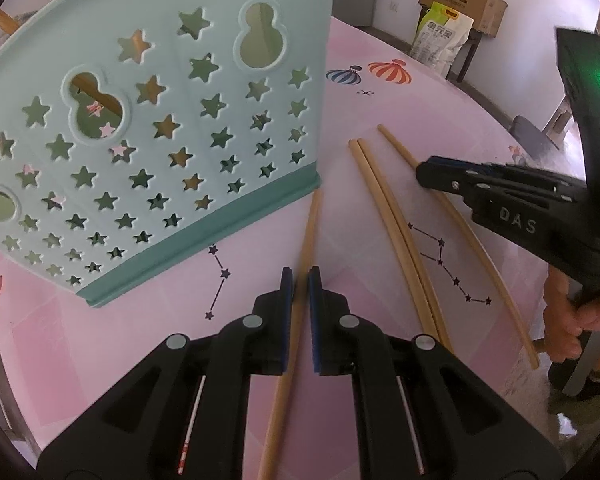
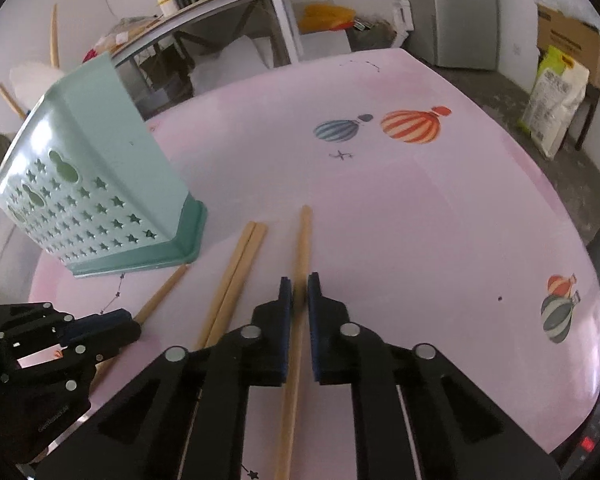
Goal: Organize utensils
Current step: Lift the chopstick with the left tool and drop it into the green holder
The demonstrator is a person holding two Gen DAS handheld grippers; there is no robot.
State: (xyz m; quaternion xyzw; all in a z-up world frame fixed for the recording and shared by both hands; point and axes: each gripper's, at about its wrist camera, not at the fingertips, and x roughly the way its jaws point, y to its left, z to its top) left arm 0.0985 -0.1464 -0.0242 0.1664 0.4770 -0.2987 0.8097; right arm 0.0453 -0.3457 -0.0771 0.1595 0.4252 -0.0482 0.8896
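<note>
A pink surface (image 2: 420,220) carries four loose chopsticks beside a teal holder (image 1: 160,140). One chopstick (image 1: 306,248) is clamped in the left gripper (image 1: 300,280), another (image 2: 302,248) in the right gripper (image 2: 299,284). Pick-up is judged underway; next, each must be lifted and tipped into the holder.

Utensil holder (image 1: 148,132): top rim cut off by upper edge, interior glimpsed only through star cutouts | chopstick (image 1: 296,320) between left gripper (image 1: 300,280) pads: near end cut off by lower edge | chopstick (image 2: 300,280) in right gripper (image 2: 299,282): lower end likewise cut off | sack (image 1: 440,40) beyond: print too small to be read
</note>
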